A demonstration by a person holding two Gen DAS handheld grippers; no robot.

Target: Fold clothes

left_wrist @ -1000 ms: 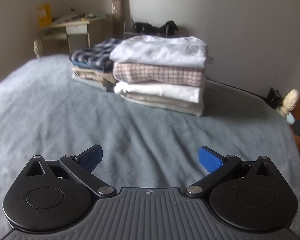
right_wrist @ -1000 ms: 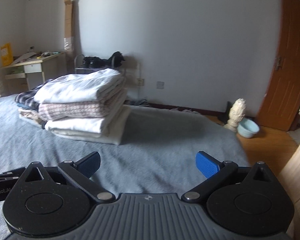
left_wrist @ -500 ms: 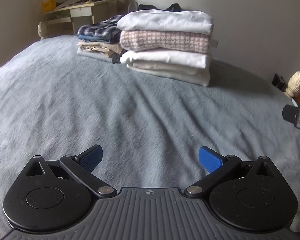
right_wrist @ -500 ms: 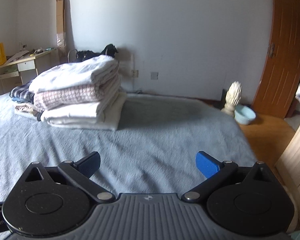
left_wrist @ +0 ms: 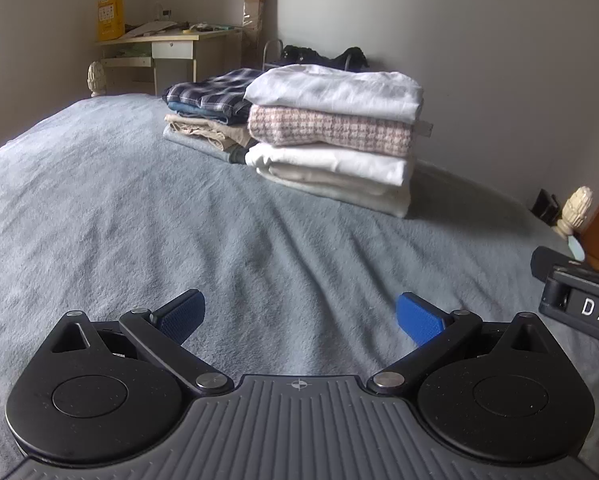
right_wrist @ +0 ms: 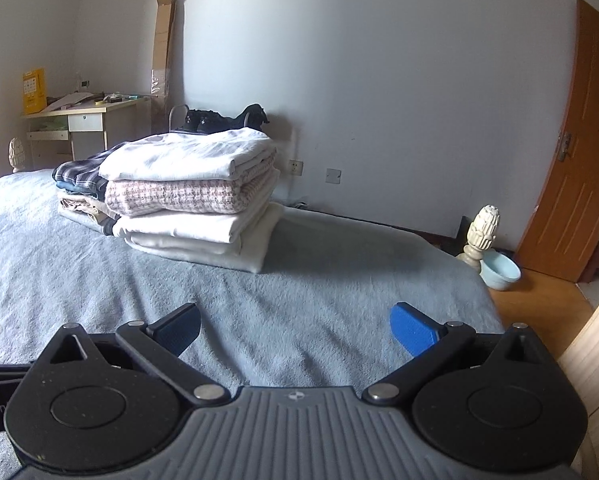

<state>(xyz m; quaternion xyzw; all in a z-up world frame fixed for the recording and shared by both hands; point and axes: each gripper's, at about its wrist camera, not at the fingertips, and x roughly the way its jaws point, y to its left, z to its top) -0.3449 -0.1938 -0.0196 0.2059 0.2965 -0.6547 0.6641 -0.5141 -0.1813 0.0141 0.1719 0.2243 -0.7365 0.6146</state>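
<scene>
1. Two stacks of folded clothes, white and pink-checked (left_wrist: 331,136) beside plaid and beige (left_wrist: 211,116), are sitting on the grey-blue bed (left_wrist: 99,208).
2. Left tool (left_wrist: 299,316) and right tool (right_wrist: 295,324) are hovering spread wide, empty.
3. No unfolded garment is showing; folding looks finished.

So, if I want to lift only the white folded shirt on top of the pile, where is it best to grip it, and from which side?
Probably its near folded edge: the white folded shirt lies flat on the pink checked garment, and that rounded fold faces the open right gripper. Come in level from the front, one finger sliding under the fold.
</scene>
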